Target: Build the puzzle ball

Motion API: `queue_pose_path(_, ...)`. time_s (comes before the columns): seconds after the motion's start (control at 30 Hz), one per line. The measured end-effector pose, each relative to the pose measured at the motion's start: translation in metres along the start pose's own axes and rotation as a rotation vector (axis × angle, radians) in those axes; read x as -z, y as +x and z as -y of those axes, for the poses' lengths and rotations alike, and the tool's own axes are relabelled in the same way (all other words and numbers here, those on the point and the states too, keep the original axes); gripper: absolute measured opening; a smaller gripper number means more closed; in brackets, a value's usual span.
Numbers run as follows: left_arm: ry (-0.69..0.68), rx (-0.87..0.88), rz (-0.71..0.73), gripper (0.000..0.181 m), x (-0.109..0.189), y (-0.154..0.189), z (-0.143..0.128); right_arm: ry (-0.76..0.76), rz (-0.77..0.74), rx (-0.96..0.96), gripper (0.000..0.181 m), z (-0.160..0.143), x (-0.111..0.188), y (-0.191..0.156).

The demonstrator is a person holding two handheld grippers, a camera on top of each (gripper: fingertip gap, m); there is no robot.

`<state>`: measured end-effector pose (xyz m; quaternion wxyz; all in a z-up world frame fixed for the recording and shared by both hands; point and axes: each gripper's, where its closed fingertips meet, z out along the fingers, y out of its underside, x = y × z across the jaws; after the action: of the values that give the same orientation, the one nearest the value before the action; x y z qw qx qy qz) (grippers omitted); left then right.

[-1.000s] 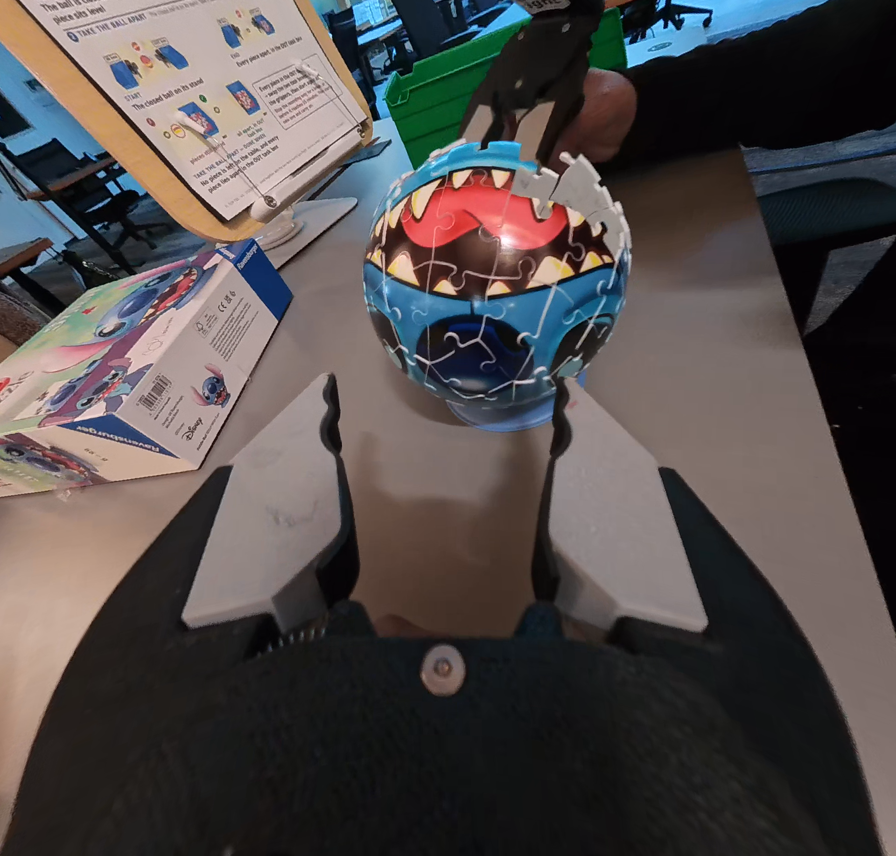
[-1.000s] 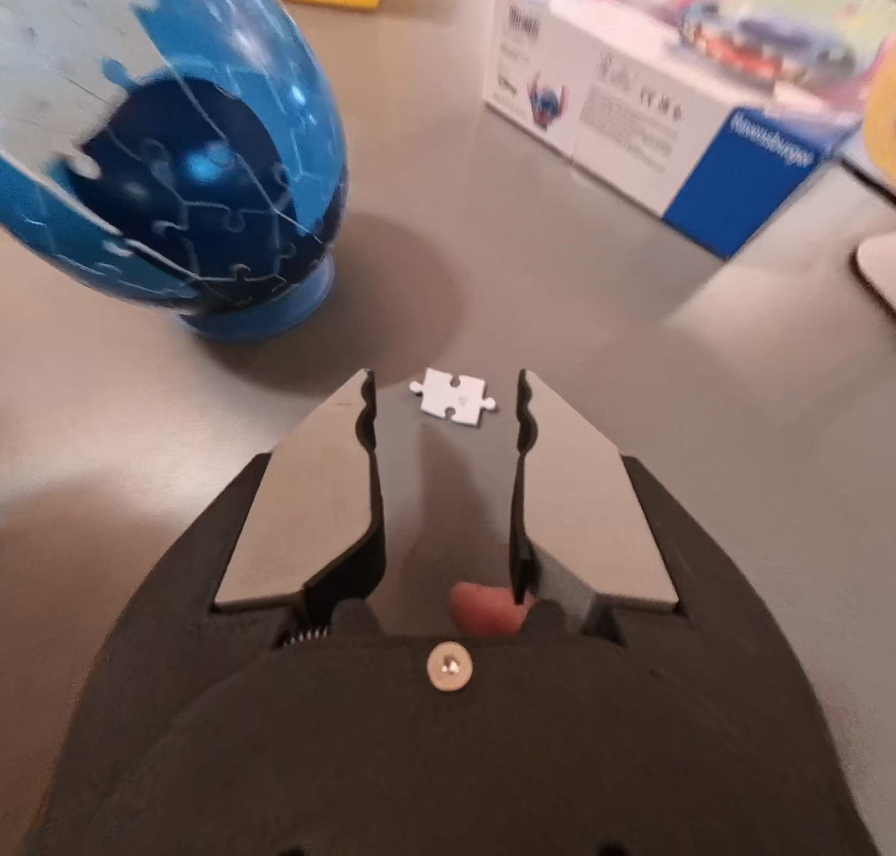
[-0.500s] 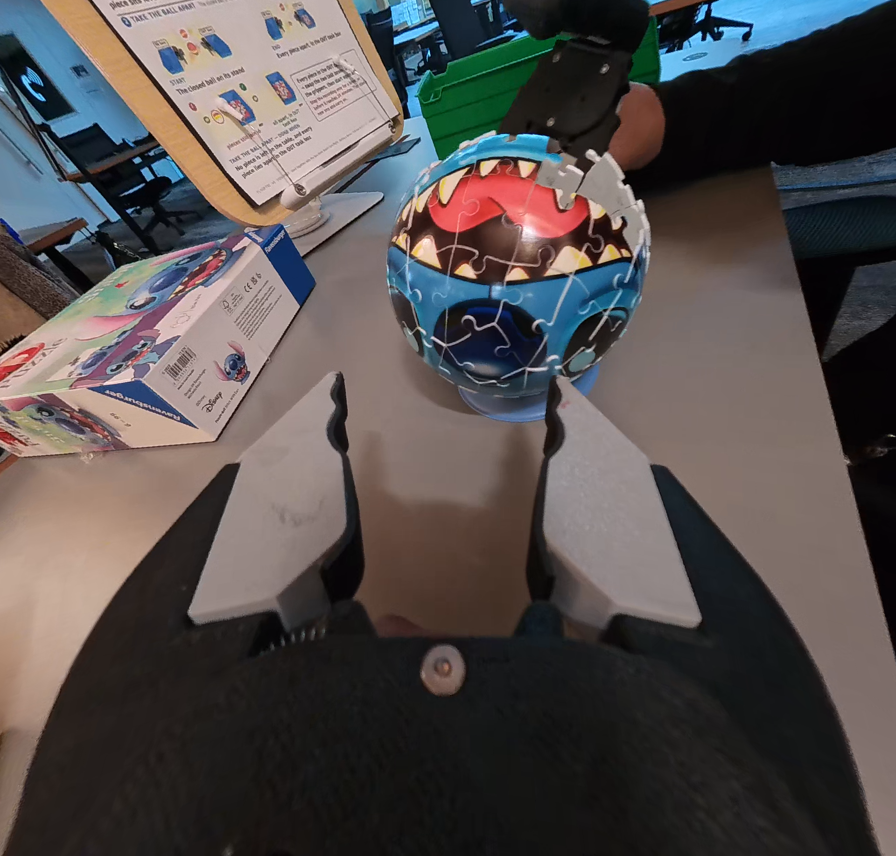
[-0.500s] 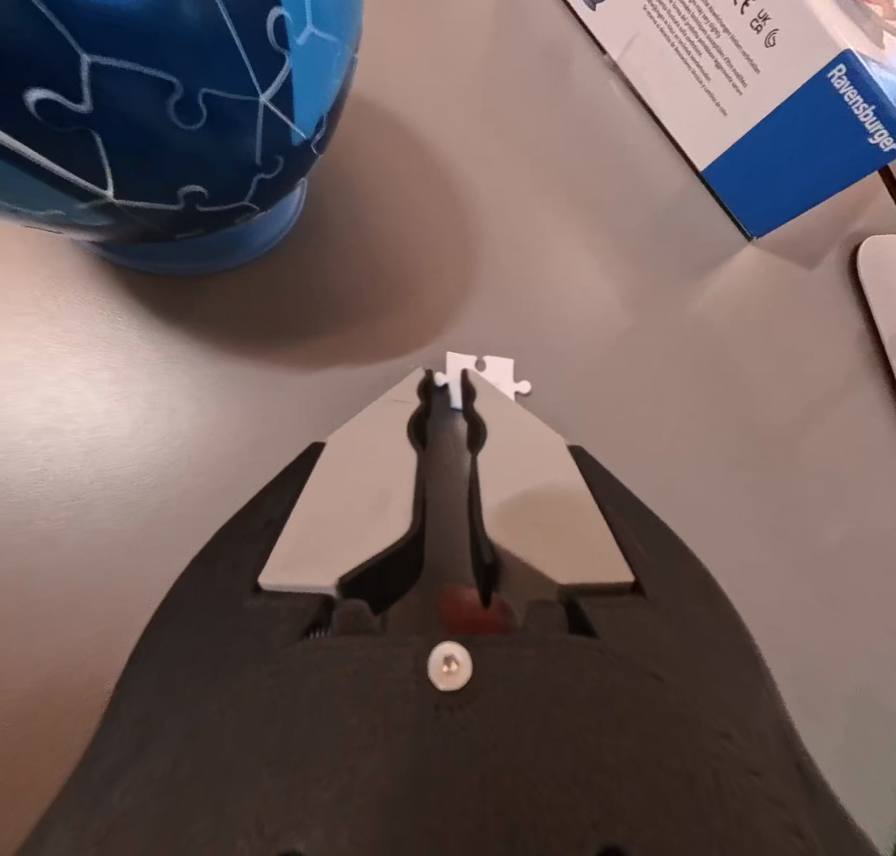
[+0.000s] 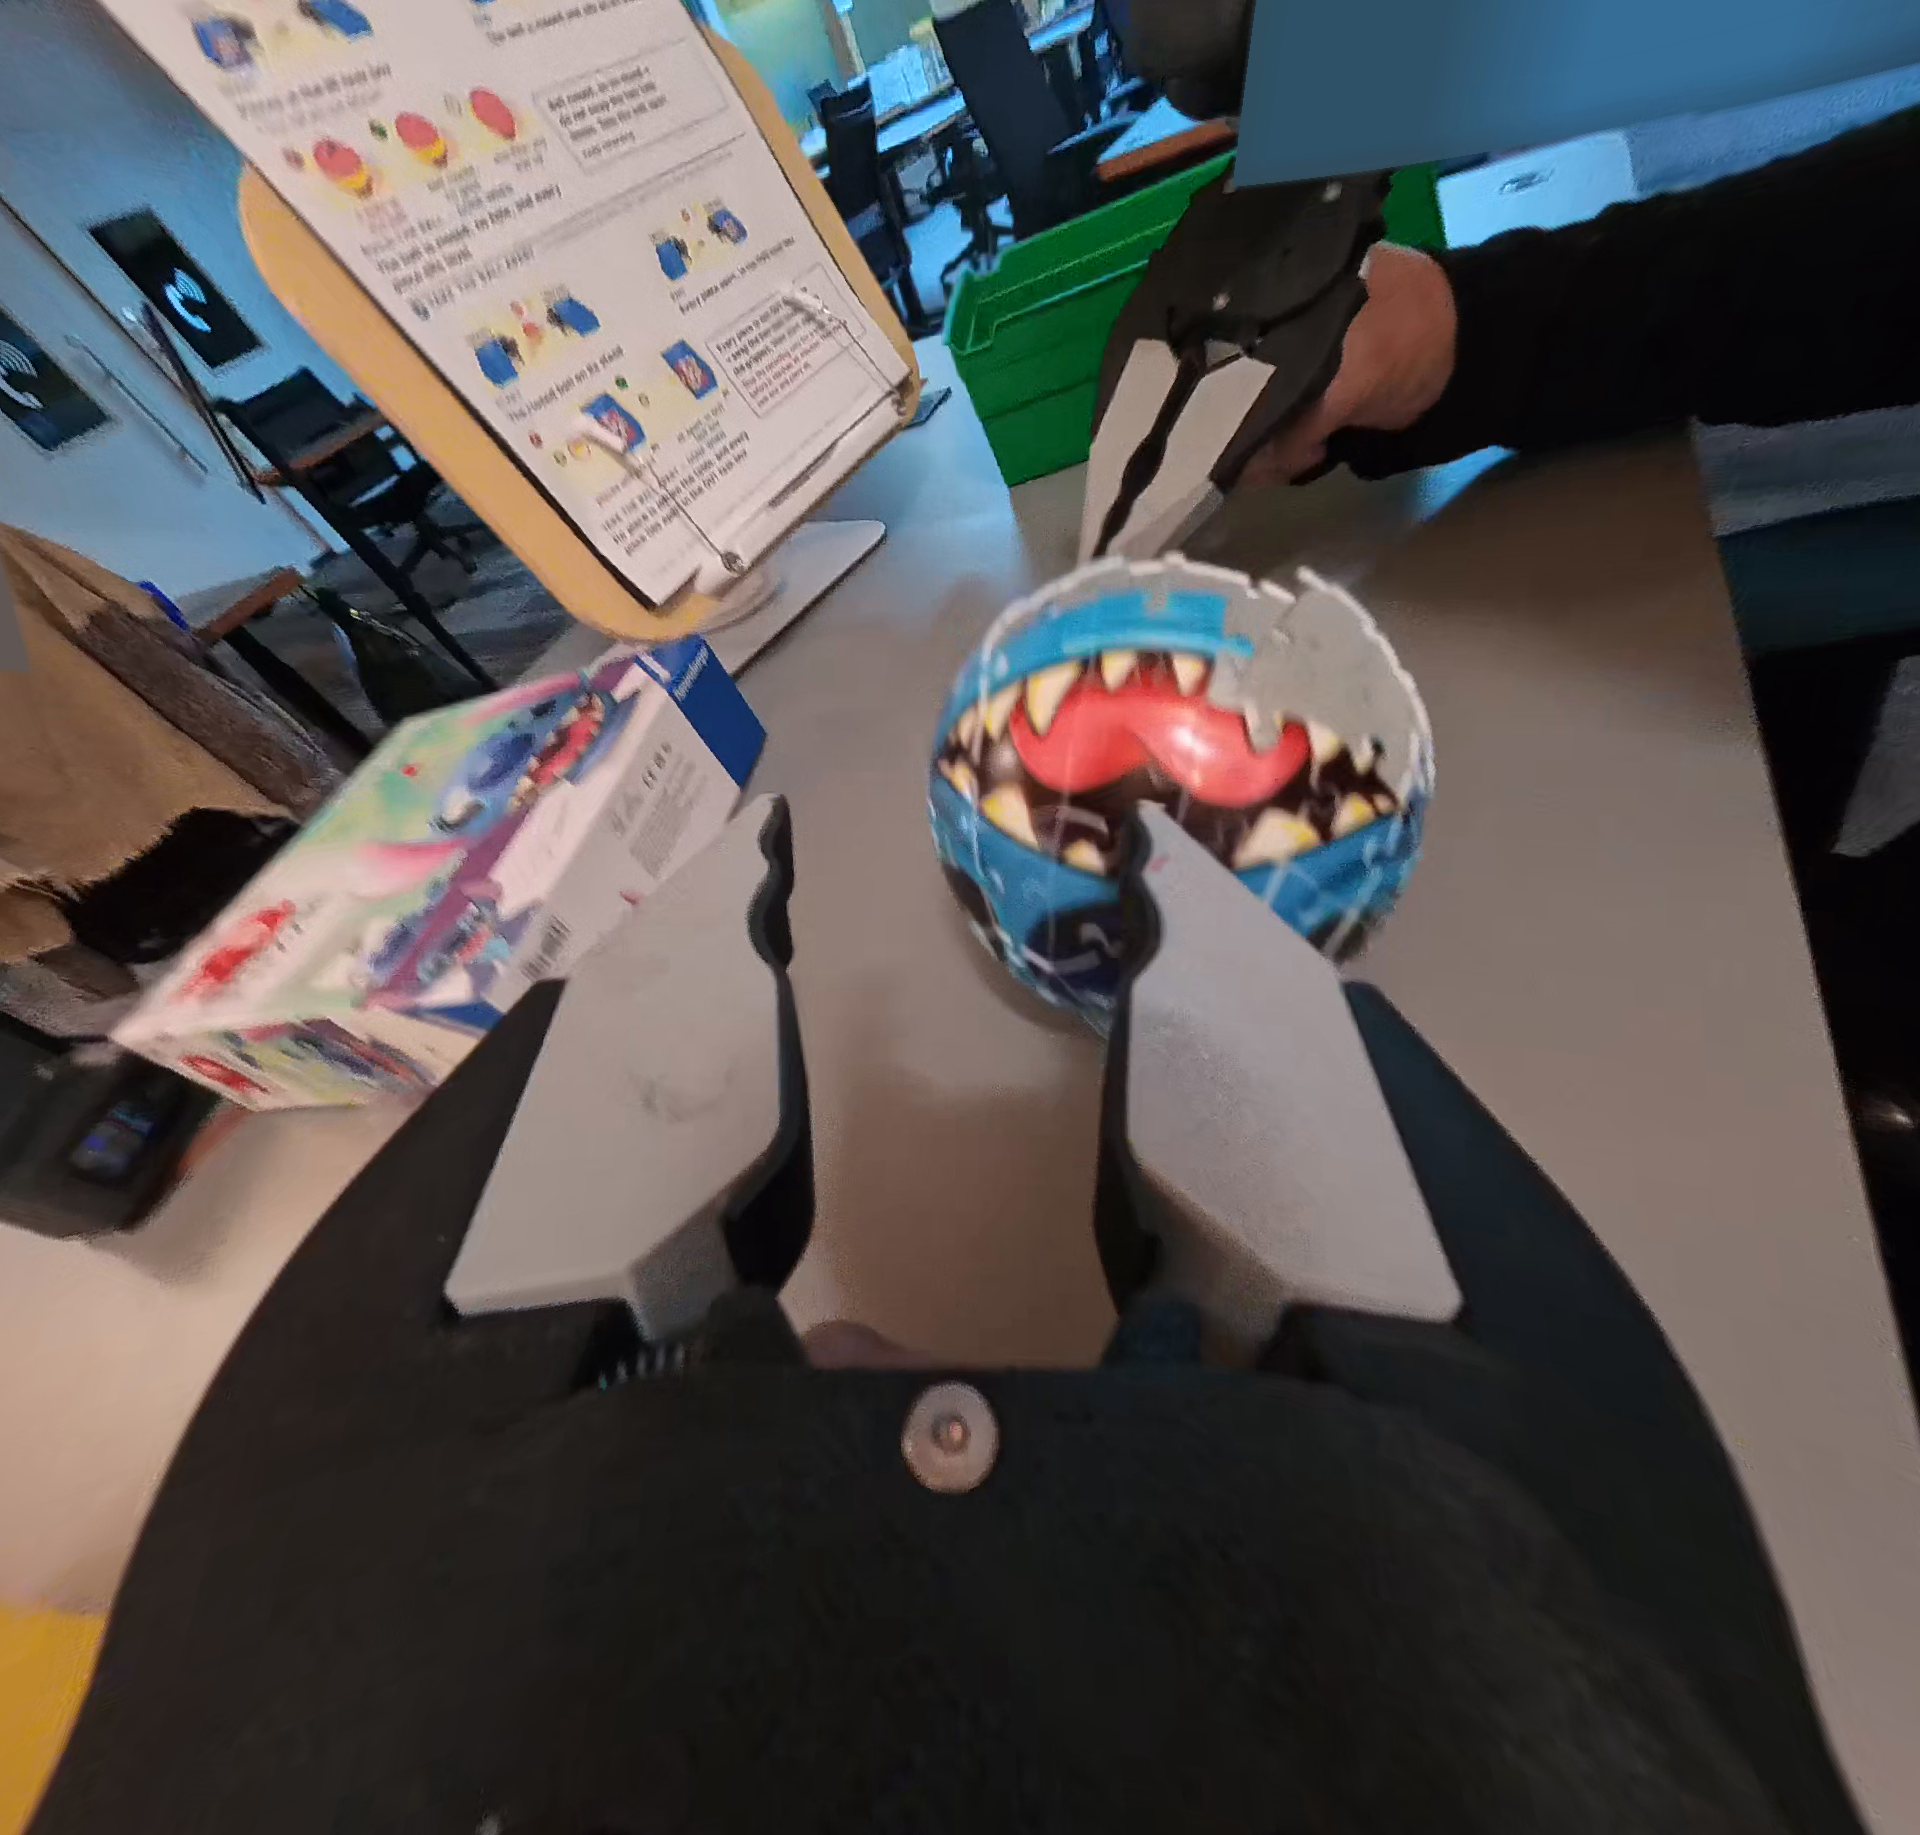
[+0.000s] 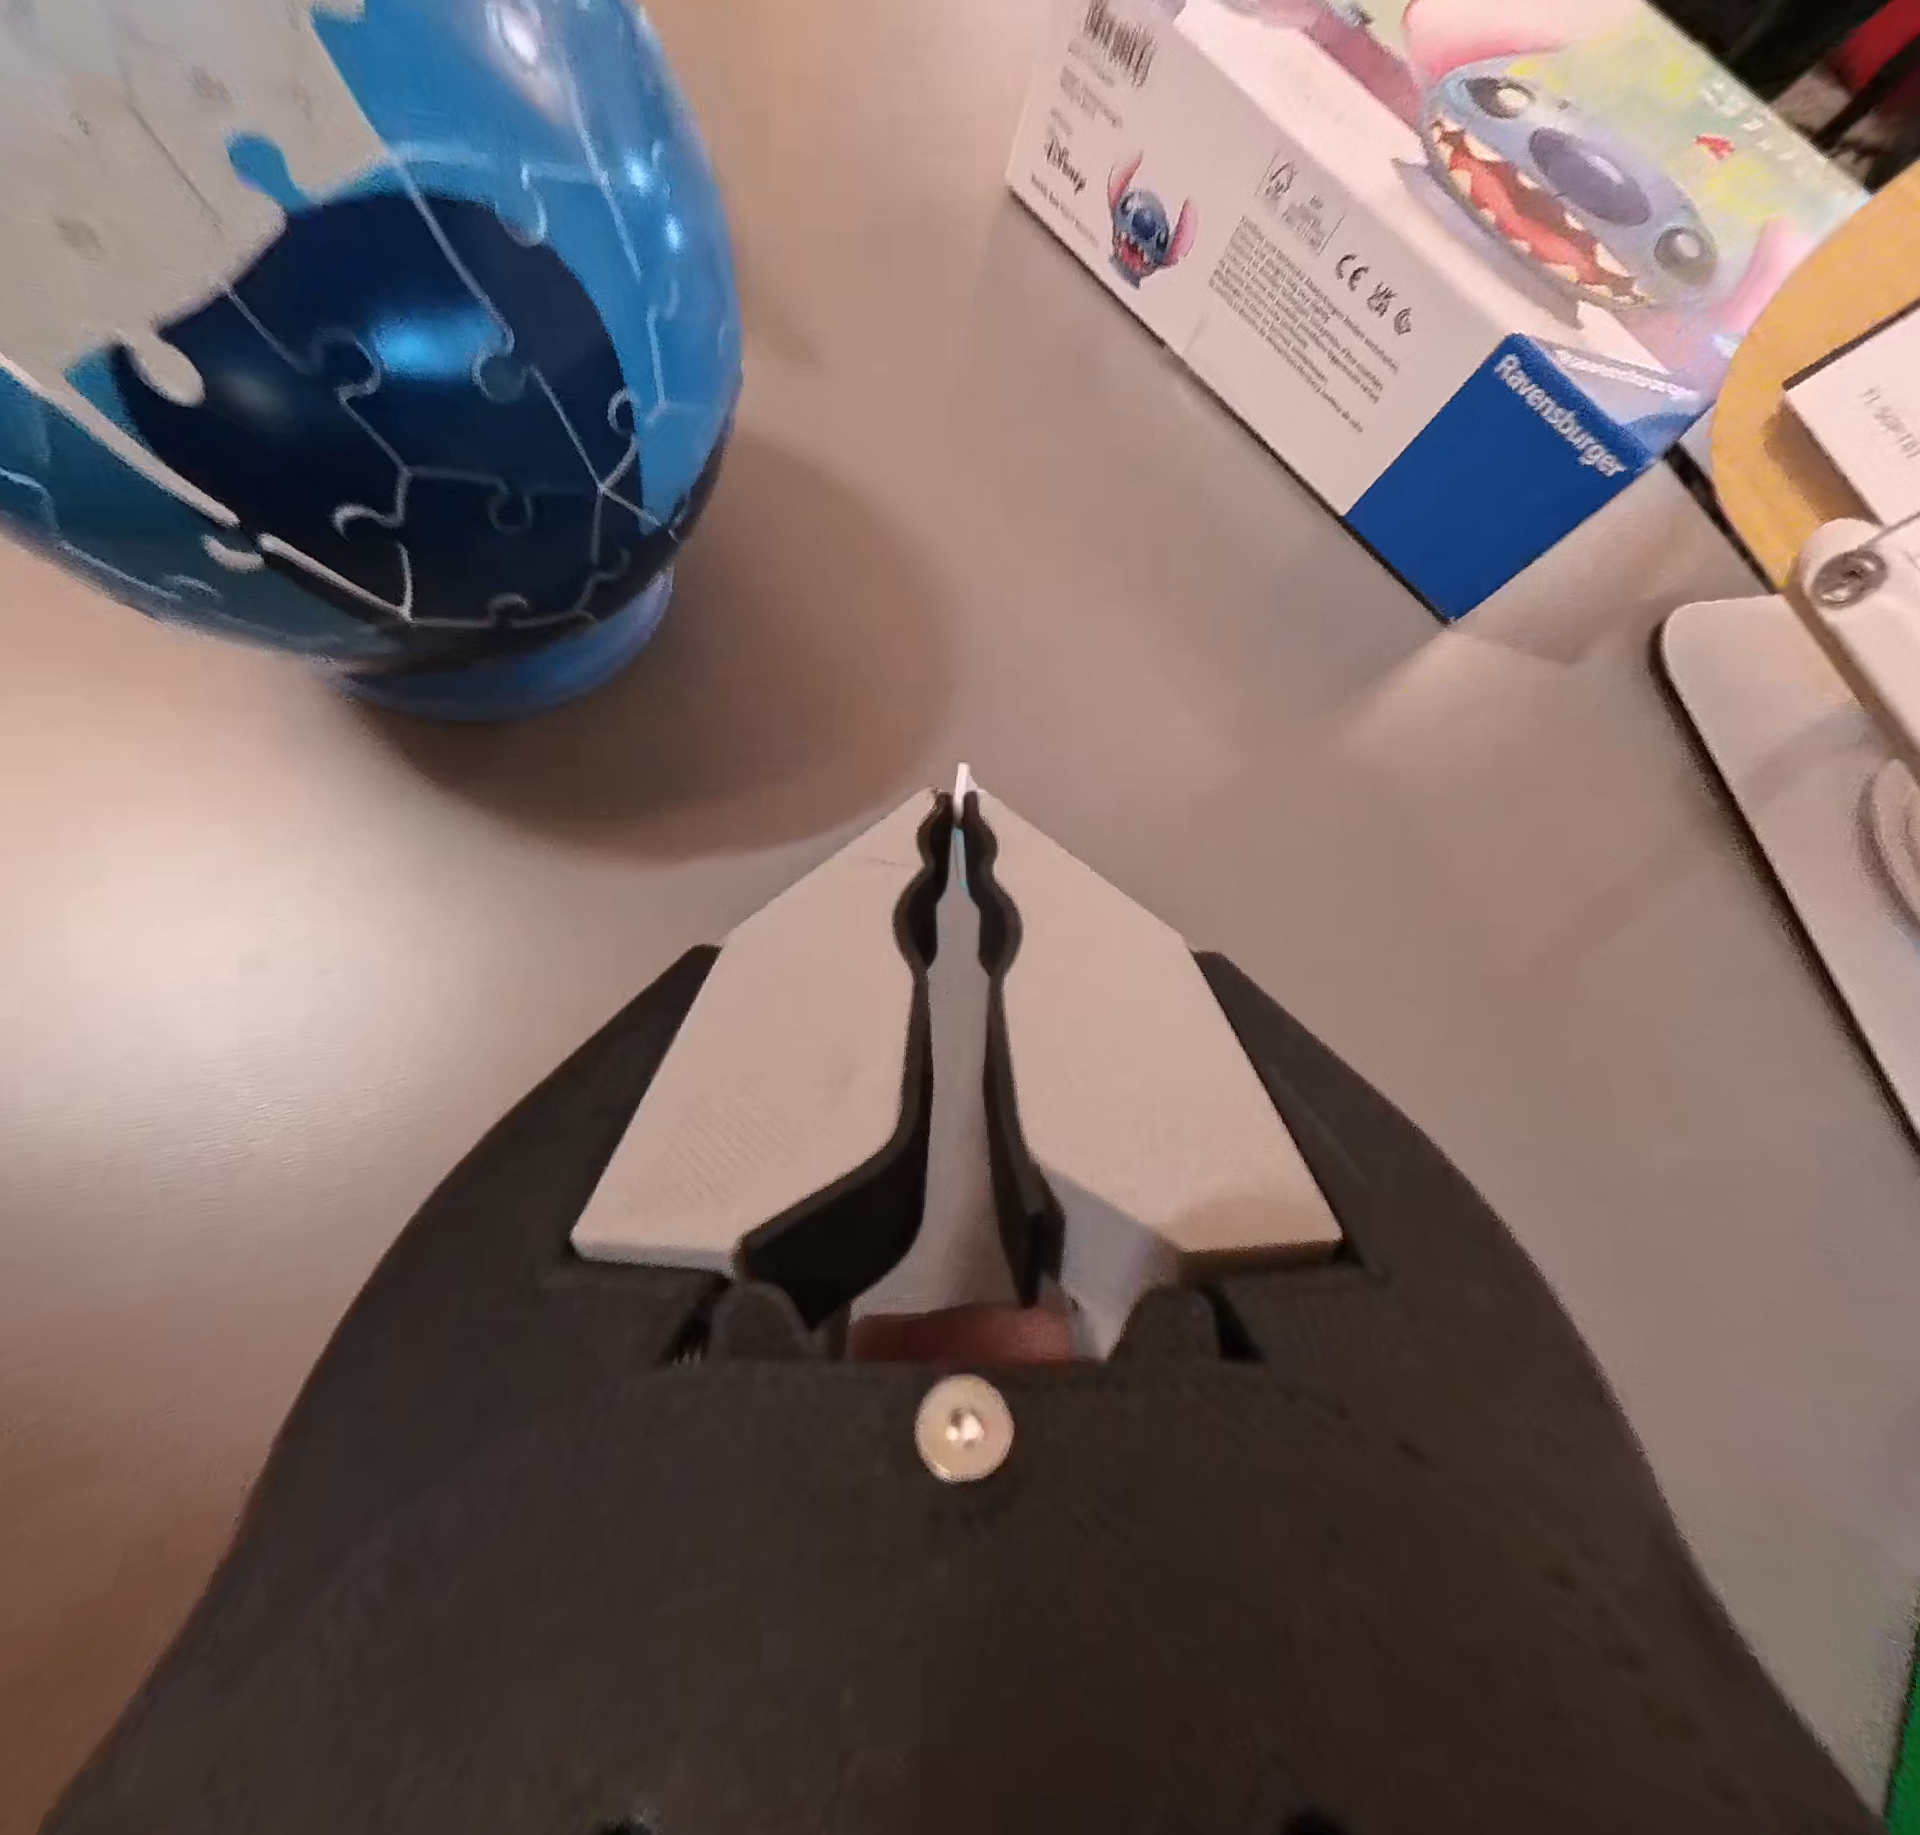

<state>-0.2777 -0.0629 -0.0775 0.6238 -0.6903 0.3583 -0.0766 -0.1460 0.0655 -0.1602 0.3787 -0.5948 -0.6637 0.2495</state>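
Pinching a white puzzle piece (image 6: 963,783) edge-on beside the half-open puzzle ball (image 5: 1179,783) on the desk (image 5: 1579,850), the right gripper (image 6: 958,803) risks dropping it; the left gripper (image 5: 951,829) waits, fingers wide.

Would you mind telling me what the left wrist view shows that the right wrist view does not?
Only the left wrist view shows the open left gripper, the ball's toothy mouth, the green bin and the person's hand. Only the right wrist view shows the white puzzle piece edge-on between the right gripper fingertips. Both show the puzzle ball with its top open, the puzzle box and the instruction stand.
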Motion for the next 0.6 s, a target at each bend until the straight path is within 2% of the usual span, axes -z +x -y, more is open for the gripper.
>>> queue_pose_path(0.2, -0.184, -0.189, -0.131, 0.058, -0.055, 0.014, 0.052, 0.129, 0.081, -0.110, 0.000, 0.030, 0.031, 0.007)
queue_pose_path(0.37, -0.281, -0.252, -0.223, 0.054, -0.113, 0.011, 0.070, 0.244, 0.105, -0.097, 0.000, 0.073, 0.066, 0.009)
queue_pose_path(0.47, -0.274, -0.220, -0.317, 0.053, -0.136, 0.017, 0.080, 0.318, 0.146, -0.089, 0.000, 0.099, 0.090, 0.004)
queue_pose_path(0.6, -0.235, -0.216, -0.357, 0.048, -0.152, 0.024, 0.094, 0.384, 0.171, -0.061, 0.000, 0.121, 0.111, -0.006)
